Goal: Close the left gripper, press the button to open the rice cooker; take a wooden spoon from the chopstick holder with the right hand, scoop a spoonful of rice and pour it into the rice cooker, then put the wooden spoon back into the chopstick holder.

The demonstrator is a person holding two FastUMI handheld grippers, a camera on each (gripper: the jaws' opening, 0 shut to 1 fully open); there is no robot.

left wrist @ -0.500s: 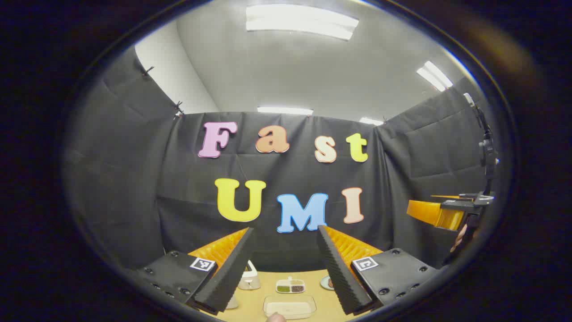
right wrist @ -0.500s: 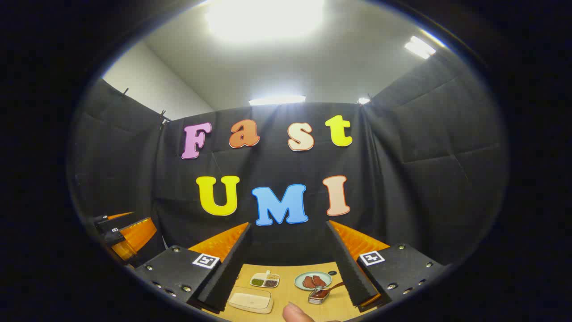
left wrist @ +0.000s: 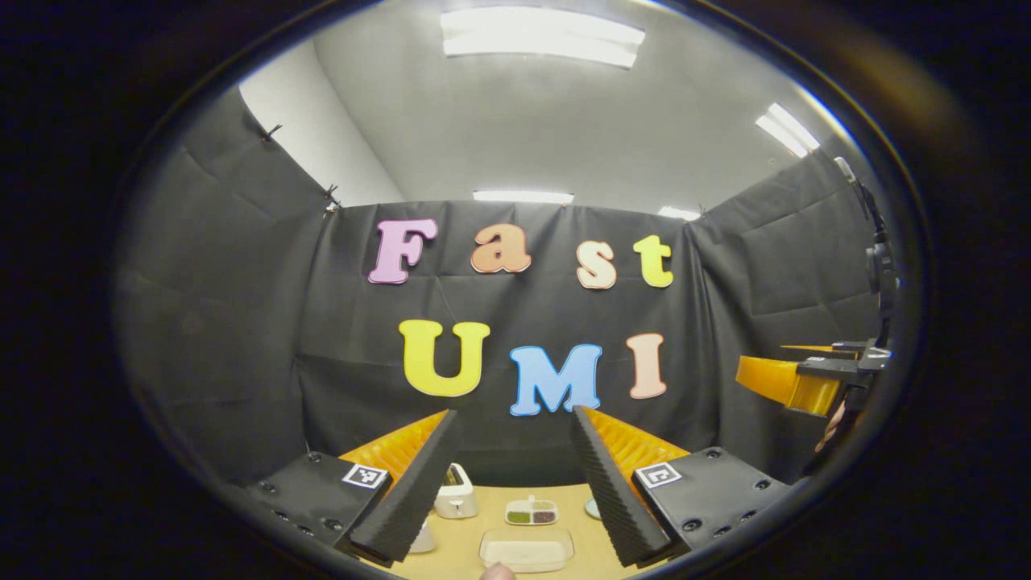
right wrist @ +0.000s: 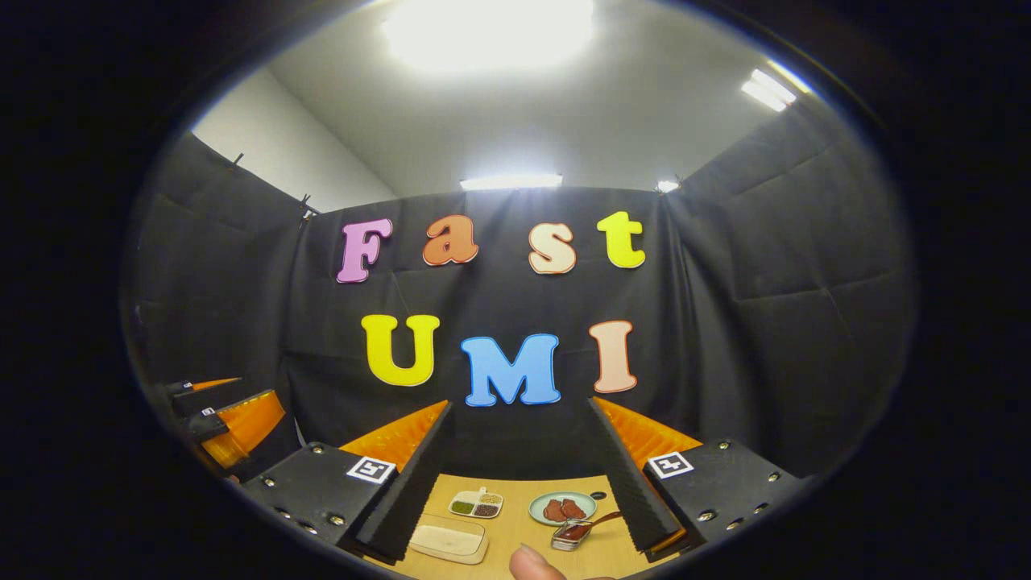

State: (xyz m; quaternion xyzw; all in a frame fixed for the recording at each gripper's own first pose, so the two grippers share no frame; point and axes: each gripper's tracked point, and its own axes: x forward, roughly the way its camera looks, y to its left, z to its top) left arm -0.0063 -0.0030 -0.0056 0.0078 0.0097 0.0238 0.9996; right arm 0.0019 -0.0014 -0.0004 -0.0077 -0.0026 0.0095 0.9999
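Left gripper (left wrist: 514, 483), raised level above the table (left wrist: 459, 544), fingers spread apart and empty. Left of the rice tray (left wrist: 526, 549) stands the white rice cooker (left wrist: 456, 493), upright; whether its lid is shut cannot be told. Behind the rice tray sits a divided dish (left wrist: 532, 512). Right gripper (right wrist: 519, 475), likewise spread and empty; the rice tray (right wrist: 448, 539) lies with its long axis left-right, a plate (right wrist: 562, 507) to its right.

1. On my wooden surface (right wrist: 523, 536) sits a small divided dish (right wrist: 477, 505) of green and dark grains.
2. Right of it, a round plate (right wrist: 562, 507) carries reddish-brown pieces.
3. Just in front, a small metal container (right wrist: 570, 534) holds something red.
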